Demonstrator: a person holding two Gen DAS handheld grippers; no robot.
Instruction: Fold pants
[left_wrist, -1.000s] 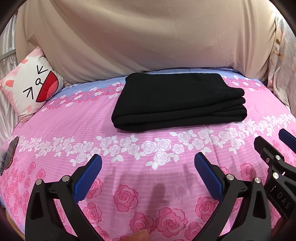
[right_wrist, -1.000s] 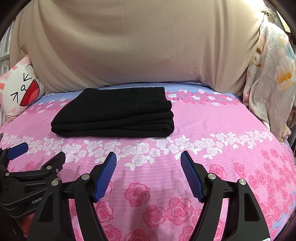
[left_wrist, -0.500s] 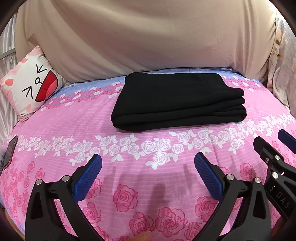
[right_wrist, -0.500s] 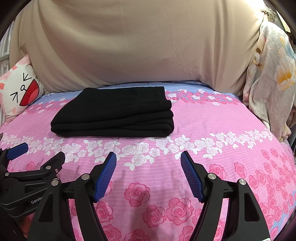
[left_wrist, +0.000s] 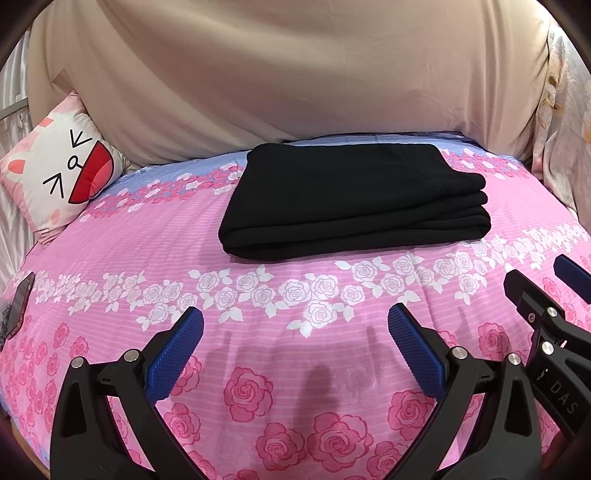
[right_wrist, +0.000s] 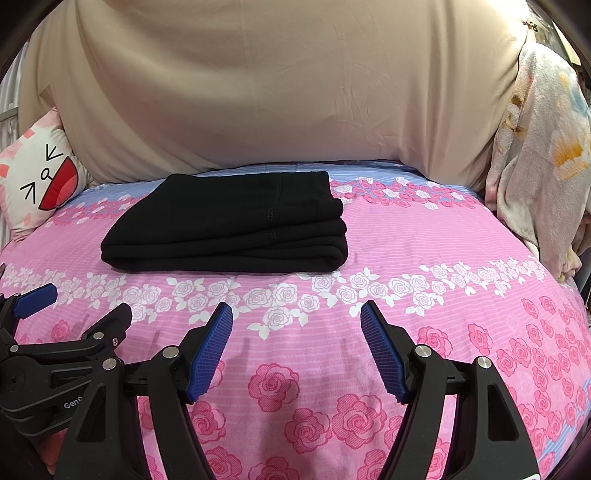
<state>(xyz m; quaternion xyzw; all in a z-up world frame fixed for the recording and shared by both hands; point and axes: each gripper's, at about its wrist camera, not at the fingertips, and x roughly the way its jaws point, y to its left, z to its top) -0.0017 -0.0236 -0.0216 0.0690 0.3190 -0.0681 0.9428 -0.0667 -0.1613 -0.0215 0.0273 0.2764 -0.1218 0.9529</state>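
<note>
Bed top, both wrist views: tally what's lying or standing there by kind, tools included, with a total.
Folded black pants: 1
Cat-face cushion: 1
Phone at the bed's edge: 1
Floral blanket heaped at the side: 1
Tools, both open and empty: 2, left tool and right tool
Total: 6

Left claw (left_wrist: 295, 345) and right claw (right_wrist: 296, 349) agape, empty
</note>
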